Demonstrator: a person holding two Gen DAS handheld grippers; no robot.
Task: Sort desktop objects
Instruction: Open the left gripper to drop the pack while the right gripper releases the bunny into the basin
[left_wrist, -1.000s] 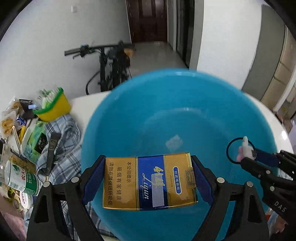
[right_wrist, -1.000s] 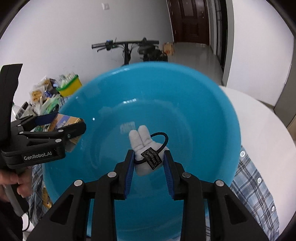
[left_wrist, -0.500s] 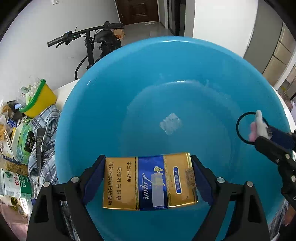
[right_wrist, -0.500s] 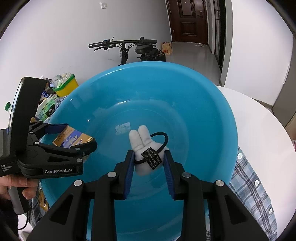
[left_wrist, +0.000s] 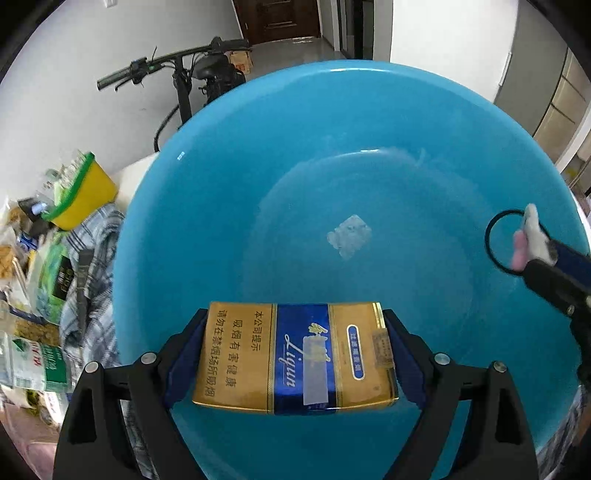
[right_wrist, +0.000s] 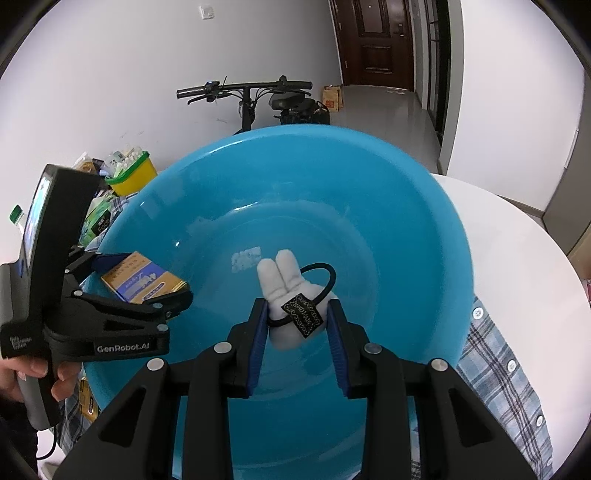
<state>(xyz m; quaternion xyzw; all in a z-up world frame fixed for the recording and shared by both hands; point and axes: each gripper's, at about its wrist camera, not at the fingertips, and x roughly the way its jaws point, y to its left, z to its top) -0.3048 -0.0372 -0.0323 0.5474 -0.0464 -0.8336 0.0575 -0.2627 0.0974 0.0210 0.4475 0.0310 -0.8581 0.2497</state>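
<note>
White tabletop (right_wrist: 524, 258), plaid cloth (right_wrist: 491, 362), bicycle (right_wrist: 258, 99) behind

Basin (left_wrist: 229, 155) floor bare w/ free room; clutter (left_wrist: 48, 236) crowds its left side.

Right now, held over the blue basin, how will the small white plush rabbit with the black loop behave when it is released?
The small white plush rabbit looks soft and light, so it probably lands gently in the round blue plastic basin. Its floppy black elastic loop may snag on the right gripper.
</note>
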